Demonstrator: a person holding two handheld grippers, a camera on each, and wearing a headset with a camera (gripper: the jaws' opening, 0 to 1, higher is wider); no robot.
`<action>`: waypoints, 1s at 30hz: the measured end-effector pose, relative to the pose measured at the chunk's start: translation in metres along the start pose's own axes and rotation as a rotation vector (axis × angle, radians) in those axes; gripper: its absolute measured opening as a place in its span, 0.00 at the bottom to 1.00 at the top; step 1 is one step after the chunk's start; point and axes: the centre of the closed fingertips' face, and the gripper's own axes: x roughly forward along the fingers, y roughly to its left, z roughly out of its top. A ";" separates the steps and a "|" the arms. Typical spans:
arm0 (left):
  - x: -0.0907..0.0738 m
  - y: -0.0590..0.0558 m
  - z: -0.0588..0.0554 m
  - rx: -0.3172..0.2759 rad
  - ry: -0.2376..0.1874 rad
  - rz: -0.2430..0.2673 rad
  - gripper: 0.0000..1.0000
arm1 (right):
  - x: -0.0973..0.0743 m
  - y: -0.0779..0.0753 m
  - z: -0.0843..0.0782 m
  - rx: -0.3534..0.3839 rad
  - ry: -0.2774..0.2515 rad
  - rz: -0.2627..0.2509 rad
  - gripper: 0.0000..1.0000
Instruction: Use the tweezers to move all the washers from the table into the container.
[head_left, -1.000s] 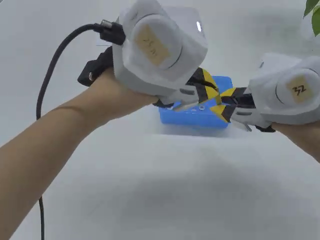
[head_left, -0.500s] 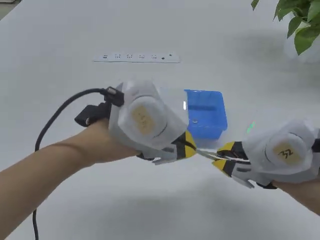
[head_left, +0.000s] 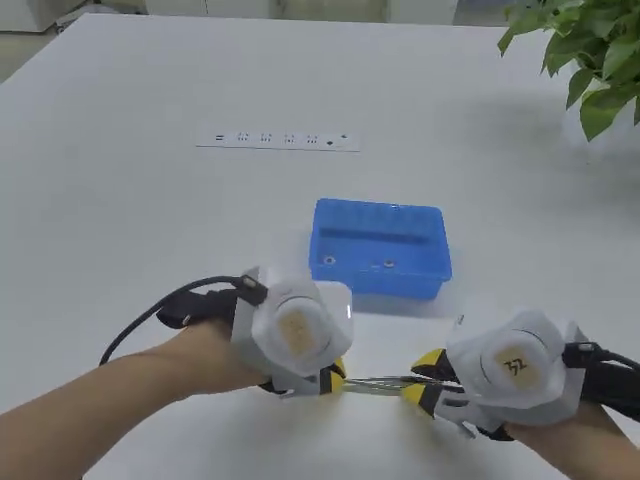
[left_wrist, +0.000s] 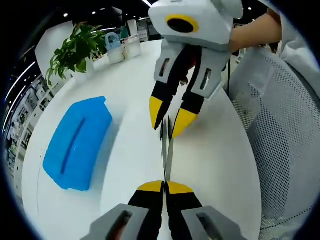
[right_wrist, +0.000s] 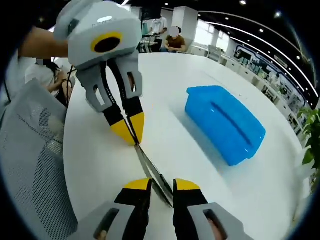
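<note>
A blue container (head_left: 380, 247) sits mid-table with two small washers (head_left: 328, 261) on its floor. In front of it, near the table's front edge, silver tweezers (head_left: 375, 383) span between my two grippers. My left gripper (head_left: 332, 380) is shut on one end of them and my right gripper (head_left: 425, 385) on the other. In the left gripper view my jaws (left_wrist: 165, 187) pinch the tweezers (left_wrist: 166, 150), with the right gripper (left_wrist: 170, 117) opposite and the container (left_wrist: 75, 145) to the left. In the right gripper view the tweezers (right_wrist: 152, 172) lie between my jaws (right_wrist: 161, 187).
A white power strip (head_left: 277, 139) lies beyond the container. Plant leaves (head_left: 580, 60) hang over the far right corner. A black cable (head_left: 150, 320) trails from the left gripper. A mesh chair (left_wrist: 280, 125) stands beside the table edge.
Both grippers, with the tweezers between them, have drawn back from over the container to the near side of the table. The head camera has lifted, bringing in the power strip and the plant.
</note>
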 end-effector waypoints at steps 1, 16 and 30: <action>0.002 -0.004 0.006 -0.018 -0.008 -0.019 0.00 | -0.005 -0.001 0.002 0.013 -0.015 -0.009 0.15; -0.019 -0.002 0.010 -0.251 -0.068 0.117 0.25 | -0.076 -0.001 0.014 0.318 -0.190 -0.114 0.37; -0.099 0.026 -0.013 -0.690 -0.224 0.484 0.89 | -0.082 -0.029 0.006 0.385 -0.198 -0.206 0.59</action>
